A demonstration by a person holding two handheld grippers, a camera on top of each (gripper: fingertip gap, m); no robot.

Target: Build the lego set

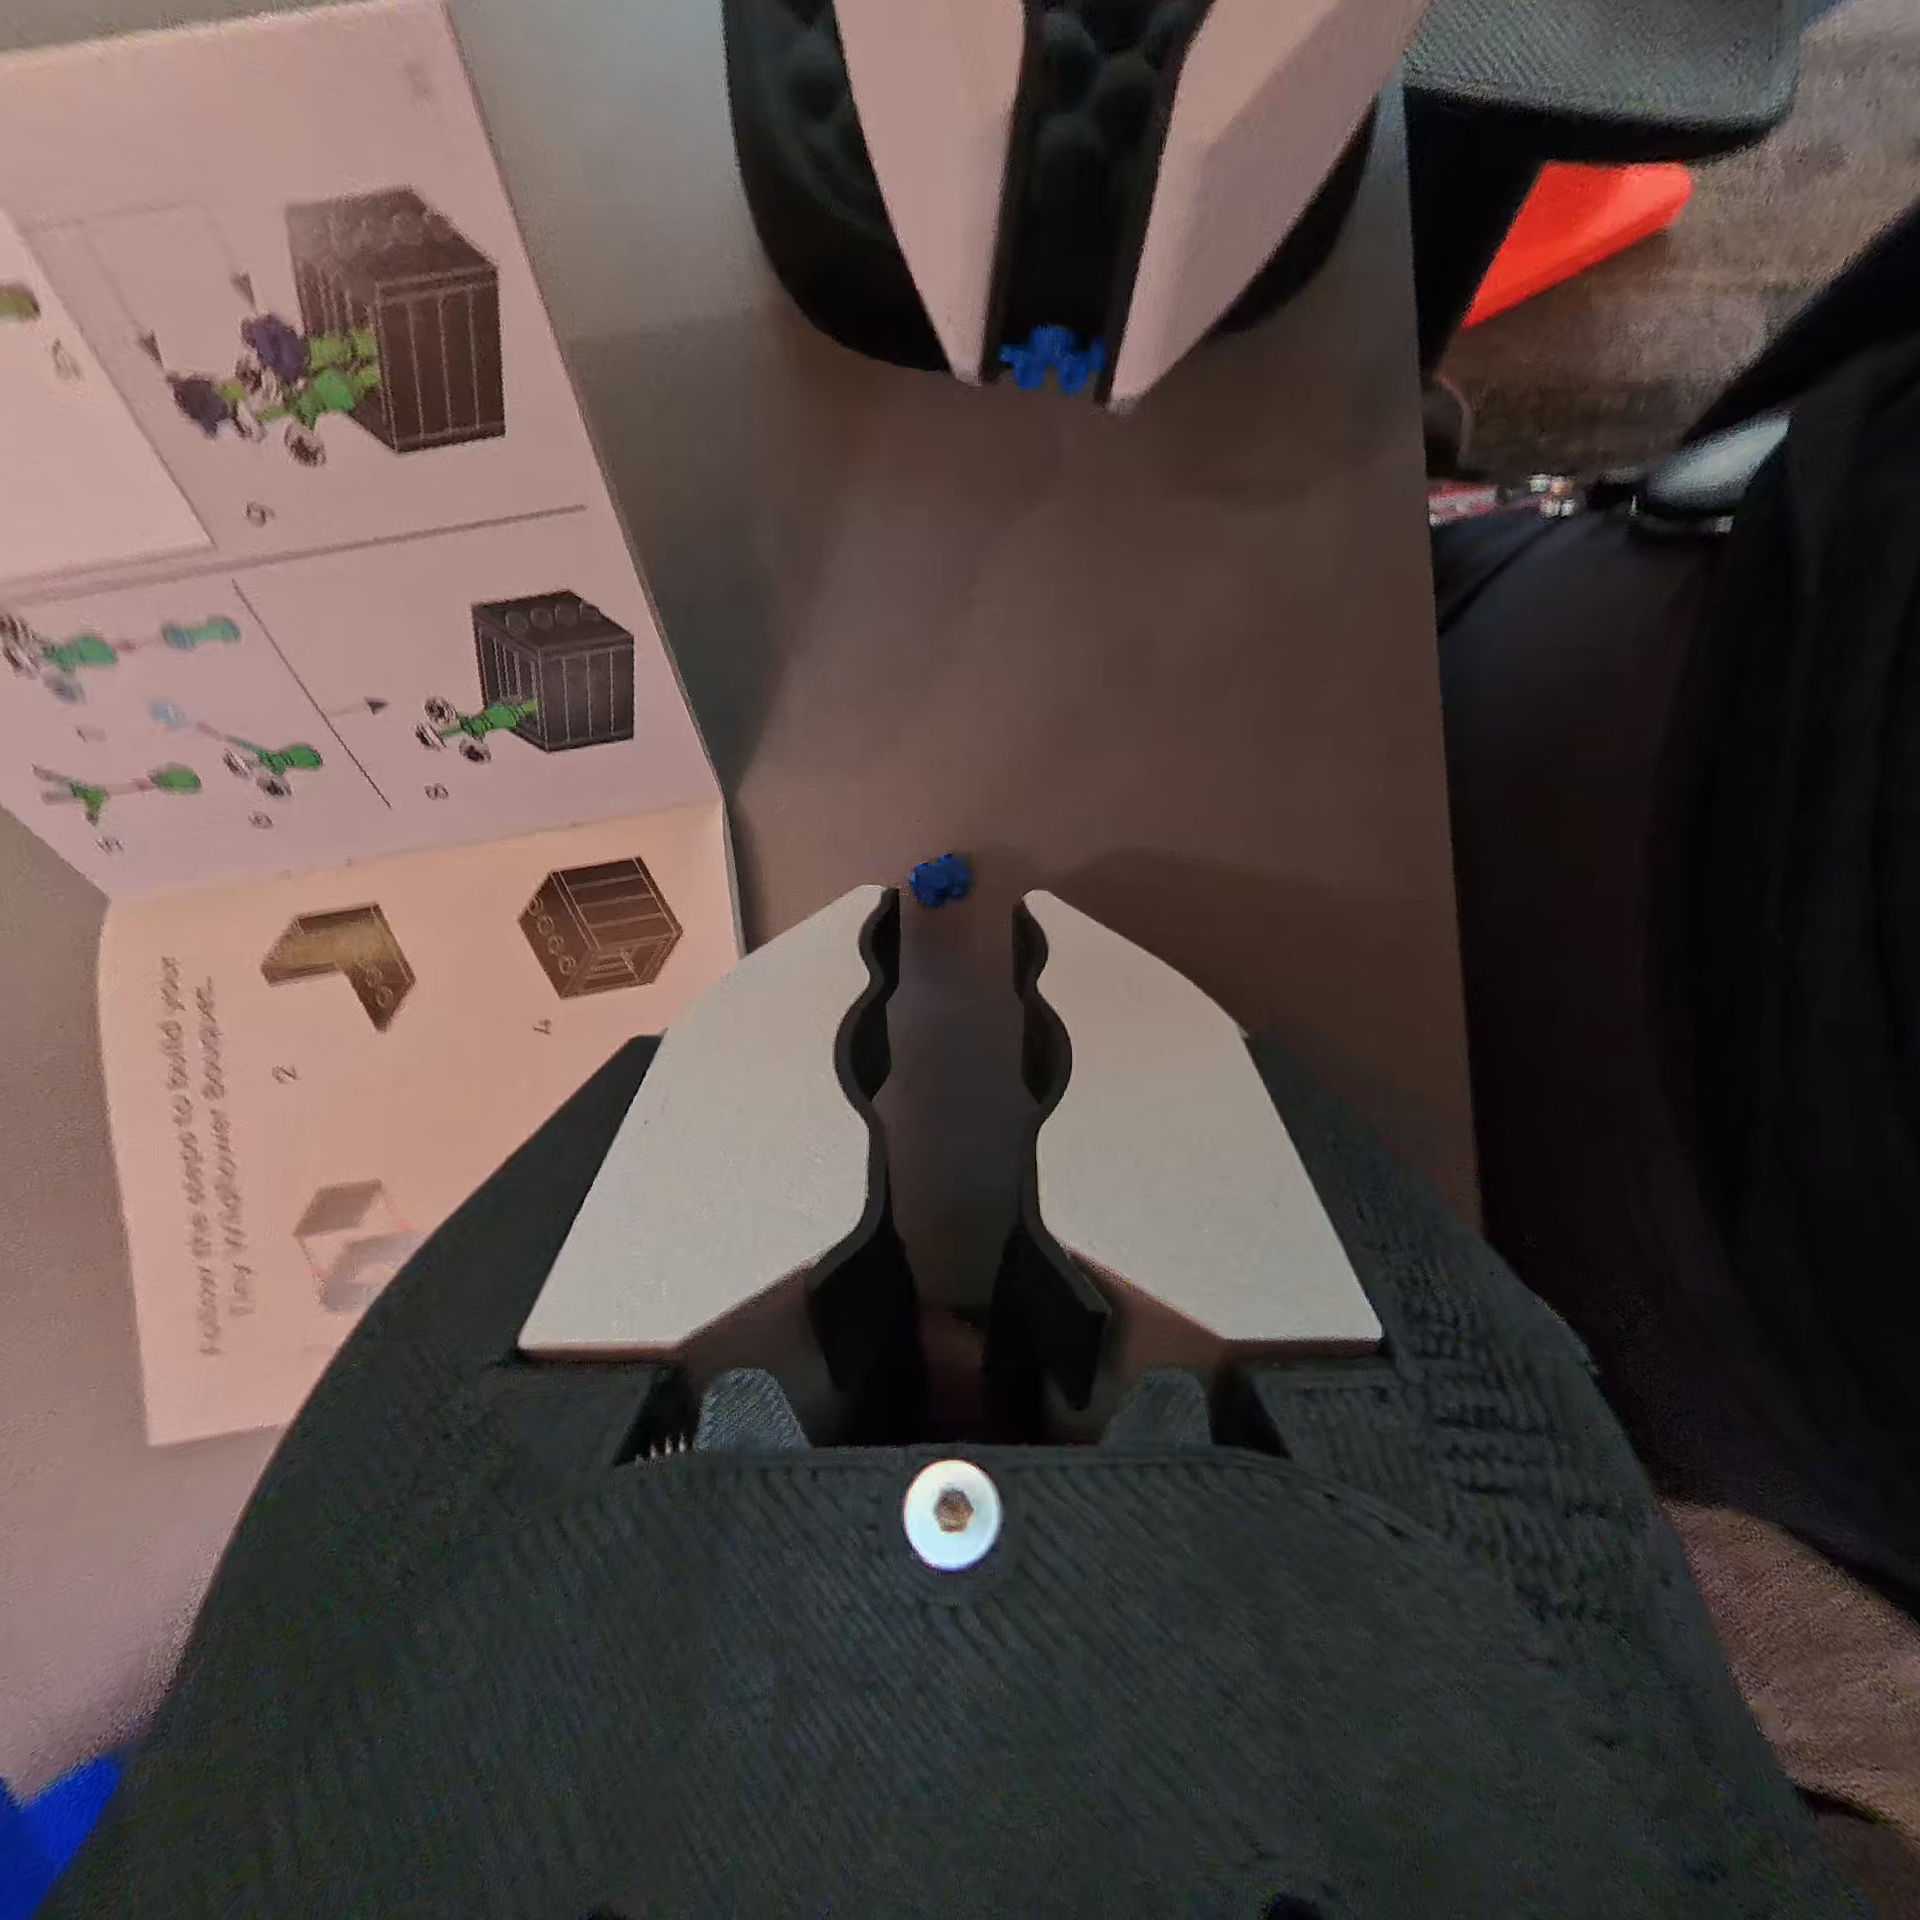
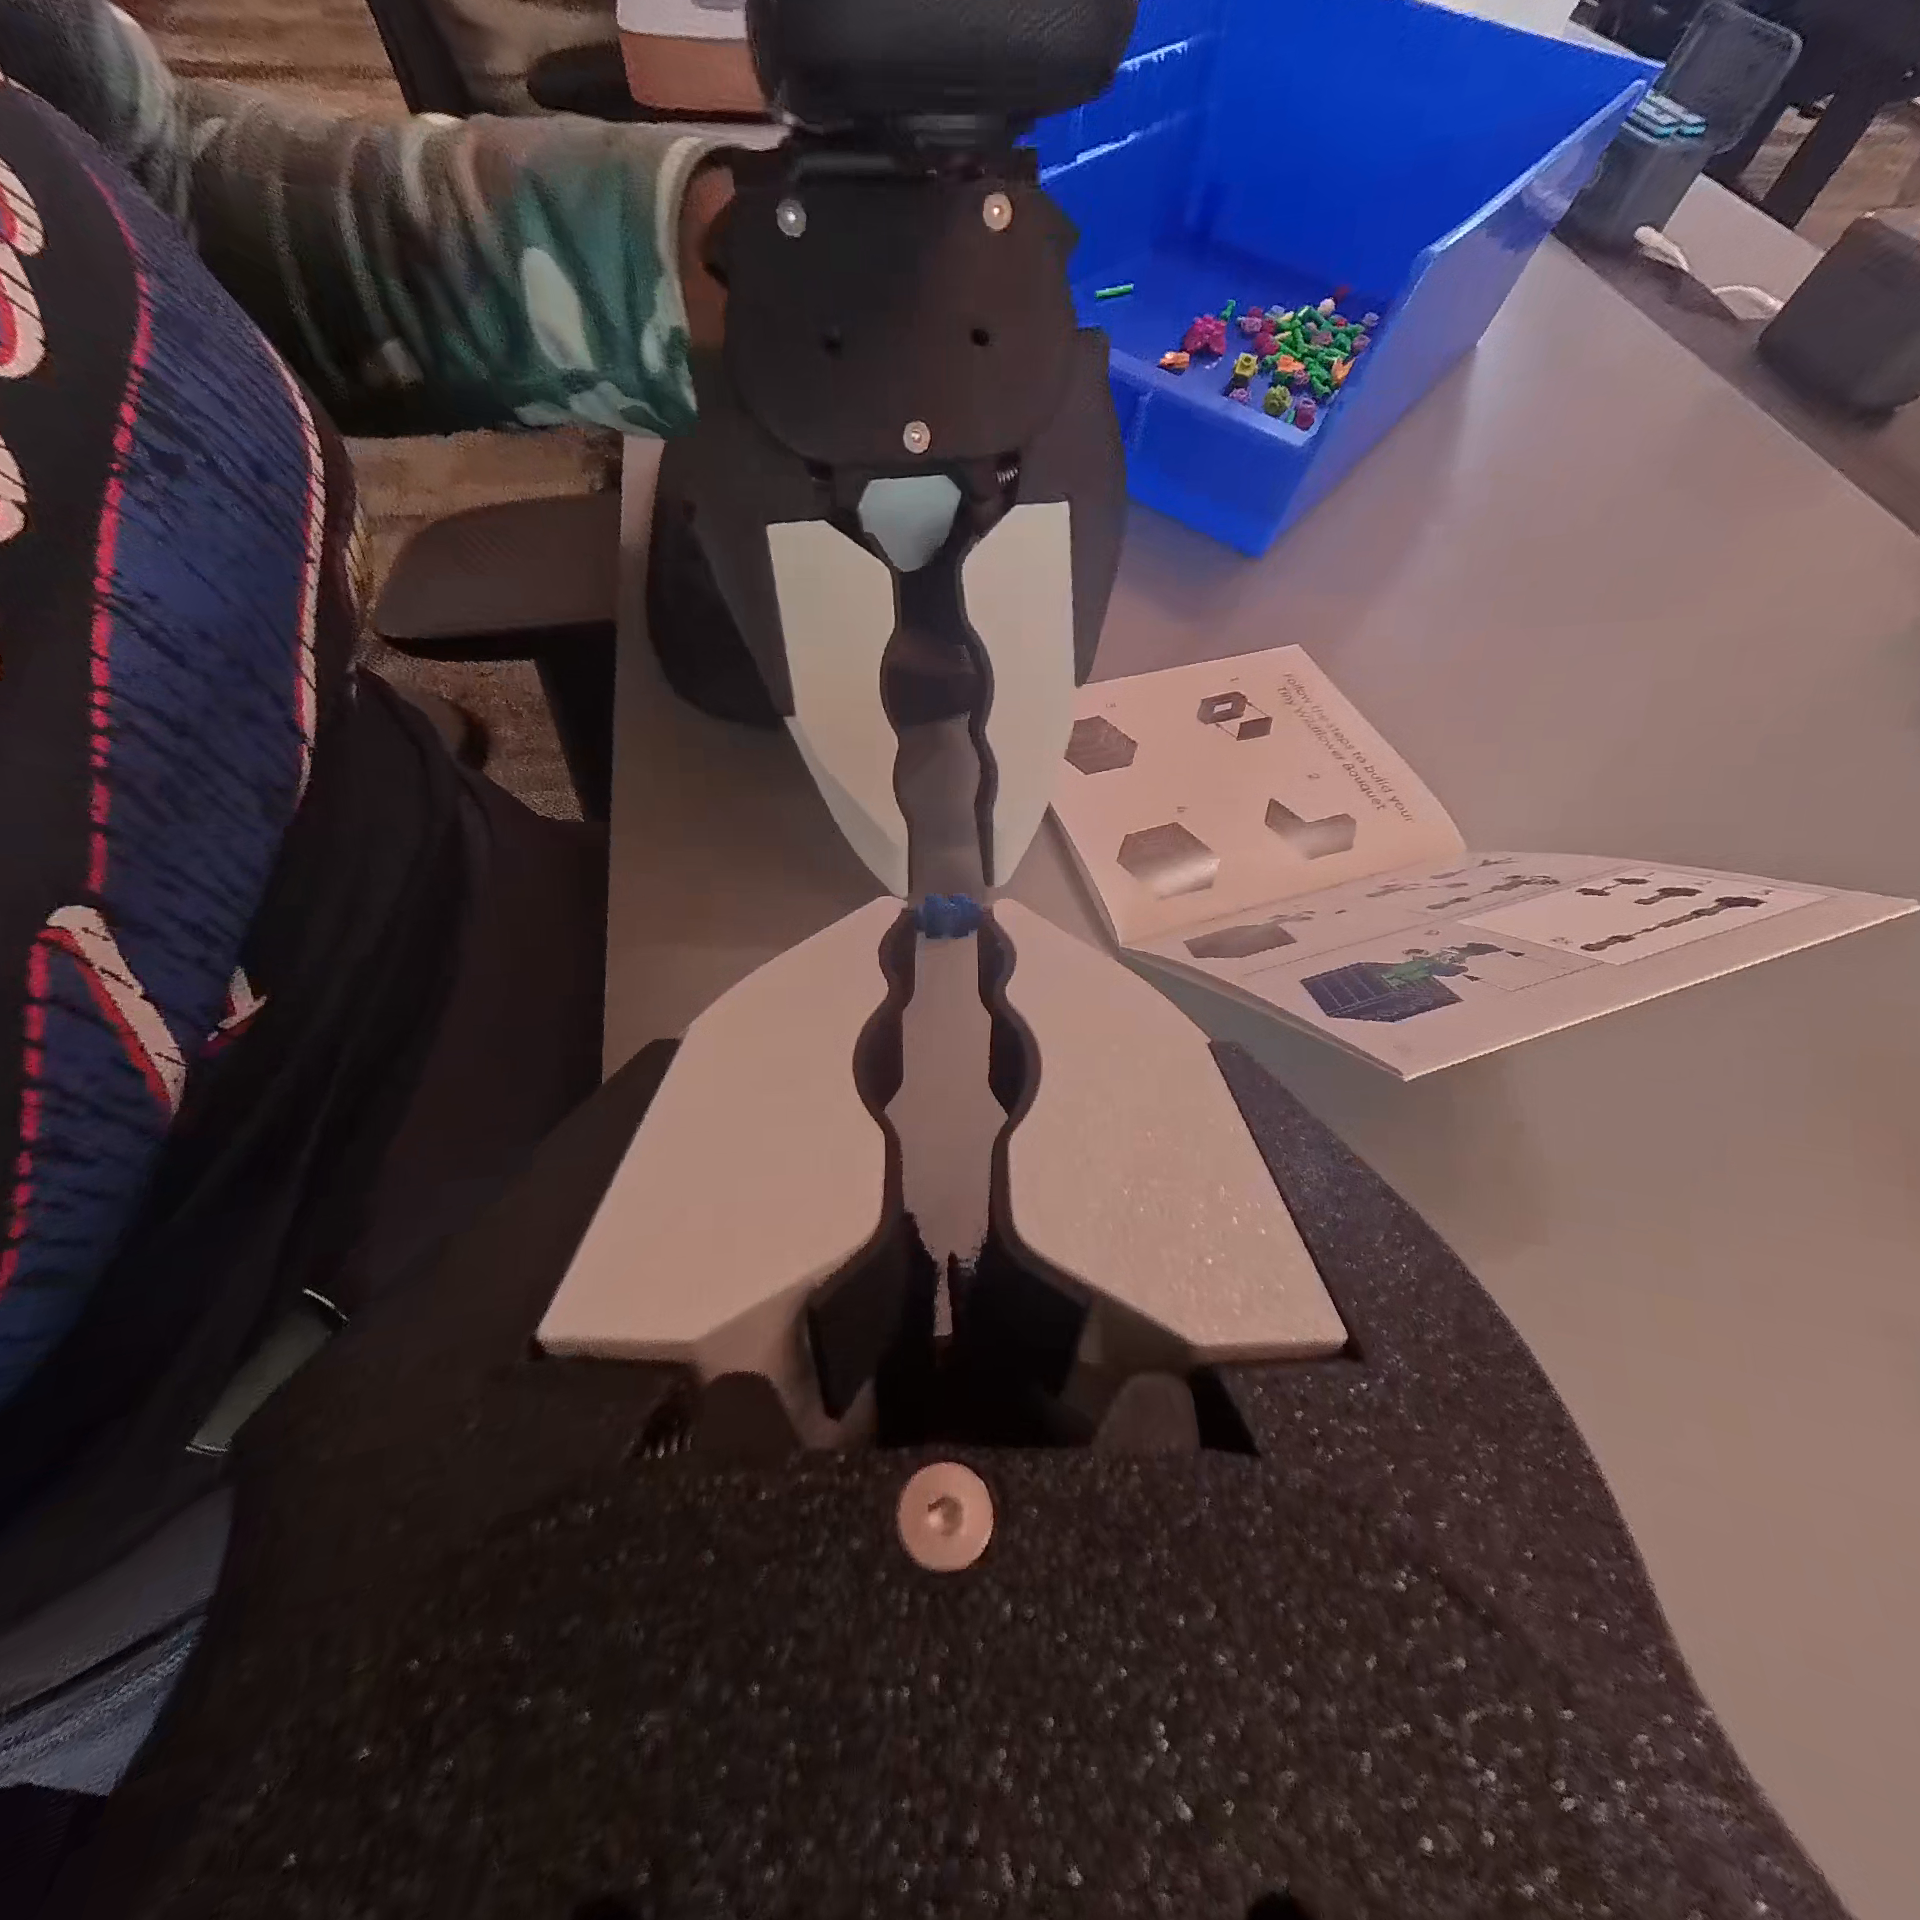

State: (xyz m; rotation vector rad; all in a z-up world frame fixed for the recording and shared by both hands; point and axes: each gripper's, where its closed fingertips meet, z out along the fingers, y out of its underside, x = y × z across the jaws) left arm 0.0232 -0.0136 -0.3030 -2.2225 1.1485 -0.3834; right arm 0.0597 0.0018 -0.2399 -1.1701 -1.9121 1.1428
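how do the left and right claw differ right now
The right claw is shut on a blue piece; the left claw's jaws stand parted, gripping nothing. The right claw's piece is pinched between its tips; a second blue piece sits just beyond the left claw's tip. Both have white fingers, black bodies, and face each other.

The fingers (image 2: 1143,1164) look matt and grainy with ridged black printed plastic behind, the table (image 2: 1558,644) is smooth and matt, the instruction booklet (image 2: 1351,831) is paper, and the blue bin (image 2: 1299,499) is glossy plastic.
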